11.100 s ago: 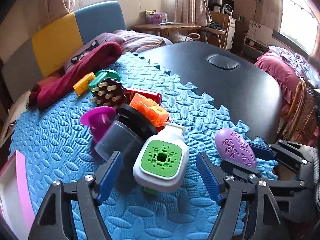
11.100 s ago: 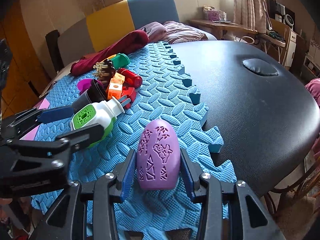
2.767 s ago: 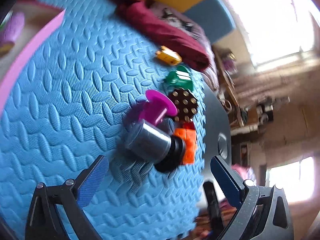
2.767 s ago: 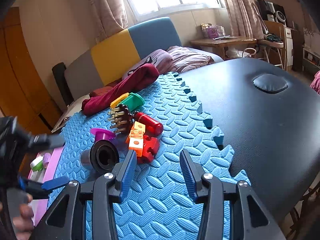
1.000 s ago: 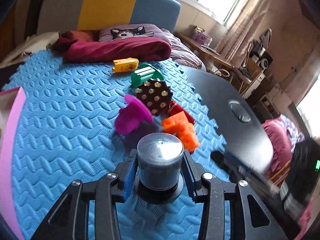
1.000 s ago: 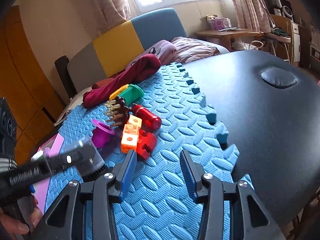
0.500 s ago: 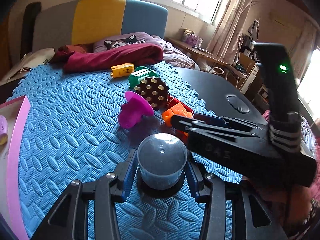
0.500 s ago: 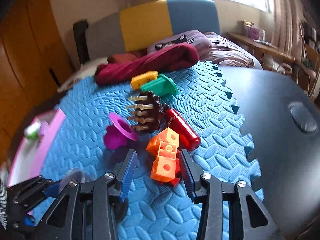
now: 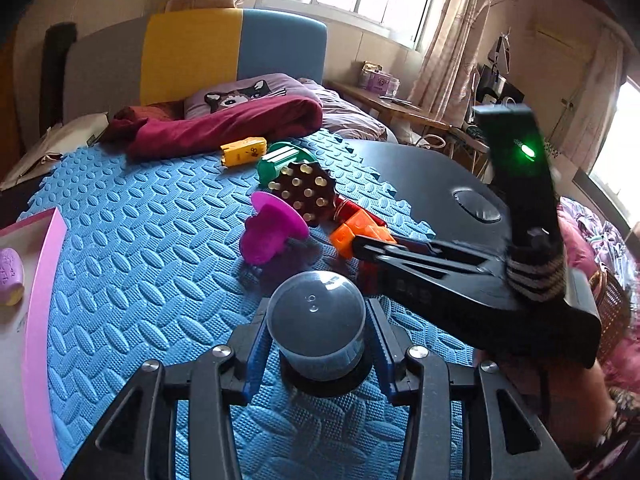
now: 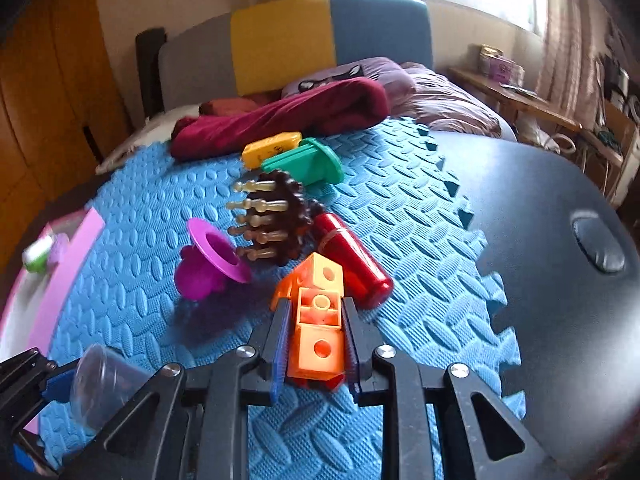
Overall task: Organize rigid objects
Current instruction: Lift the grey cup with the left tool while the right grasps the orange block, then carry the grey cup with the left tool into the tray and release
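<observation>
1. The left hand-held gripper (image 9: 316, 322) is clamping a grey jar (image 9: 316, 322) between its blue pads, the jar's black lid (image 9: 324, 380) facing the camera end, above the blue mat (image 9: 132, 248).
2. The right hand-held gripper (image 10: 316, 344) is gripping an orange block piece (image 10: 318, 340); its jaws have just been closing and are now pressing both sides of the piece.
3. Just ahead of the right hand-held gripper, a red cylinder (image 10: 352, 260) is lying beside the block piece, with a brown spiked brush (image 10: 276, 220) and a magenta cup (image 10: 212, 264) ahead to its left.
4. Farther ahead, a green piece (image 10: 308, 164) and a yellow piece (image 10: 272, 148) are lying near a maroon cloth (image 10: 288, 116).
5. Far to the left hand-held gripper's left, a pink tray (image 9: 44, 280) is holding a purple oval (image 9: 10, 276).
</observation>
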Tool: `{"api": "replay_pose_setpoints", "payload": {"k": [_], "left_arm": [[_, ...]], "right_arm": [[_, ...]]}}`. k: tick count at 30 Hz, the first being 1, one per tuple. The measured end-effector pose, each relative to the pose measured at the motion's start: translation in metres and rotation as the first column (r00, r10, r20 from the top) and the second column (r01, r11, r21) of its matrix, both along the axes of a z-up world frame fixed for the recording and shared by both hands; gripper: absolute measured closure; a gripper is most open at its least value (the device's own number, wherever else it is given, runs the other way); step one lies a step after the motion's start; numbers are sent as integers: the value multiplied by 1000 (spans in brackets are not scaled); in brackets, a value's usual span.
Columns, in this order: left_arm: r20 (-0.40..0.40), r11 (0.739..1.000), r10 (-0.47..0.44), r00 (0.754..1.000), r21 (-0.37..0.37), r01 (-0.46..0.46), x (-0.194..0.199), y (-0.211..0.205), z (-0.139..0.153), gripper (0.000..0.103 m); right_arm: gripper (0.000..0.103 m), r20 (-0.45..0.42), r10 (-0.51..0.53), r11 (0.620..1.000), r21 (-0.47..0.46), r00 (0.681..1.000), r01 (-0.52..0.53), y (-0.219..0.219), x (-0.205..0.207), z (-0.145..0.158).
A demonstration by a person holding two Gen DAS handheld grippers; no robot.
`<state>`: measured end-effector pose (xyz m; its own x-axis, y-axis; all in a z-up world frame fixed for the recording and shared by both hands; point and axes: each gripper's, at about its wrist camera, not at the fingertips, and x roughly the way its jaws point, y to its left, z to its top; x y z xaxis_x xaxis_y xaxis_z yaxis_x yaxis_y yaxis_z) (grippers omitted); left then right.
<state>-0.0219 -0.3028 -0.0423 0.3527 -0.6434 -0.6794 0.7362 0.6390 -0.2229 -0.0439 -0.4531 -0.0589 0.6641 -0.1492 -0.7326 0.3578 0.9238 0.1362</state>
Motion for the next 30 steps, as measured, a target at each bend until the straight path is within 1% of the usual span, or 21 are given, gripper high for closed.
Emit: {"api": "replay_pose_setpoints", "payload": {"k": [3,6,11,15,21,25,30], "left_arm": [[-2,1000,1,1000,-3,-1,-1,1,1,58],[17,1000,18,1000,1,-18,0,5,3,60],[-15,998,56,998,-31,-57,11,20,6,60],[-11,996,76,997,-48,-76,13,35,14,60],[16,991,107,994,-81,-105,11,62,34,60],[49,984,163,985,-82,-158,12,86,46,60],[40,969,237,971,-84,-233,23,124,52,60]], "right_arm": [[83,44,-50,998,52,998,47,-5,-16,-1],[83,79,-79,993,97,994,71,-6,-32,-1],[83,131,-99,983,165,986,77,2,-50,-2],[83,151,-95,980,186,984,67,13,-52,-2],[83,149,-46,986,168,988,20,36,-45,-5],[83,150,-29,985,170,988,3,47,-43,-5],[83,153,-17,984,177,988,-10,56,-40,-3]]}}
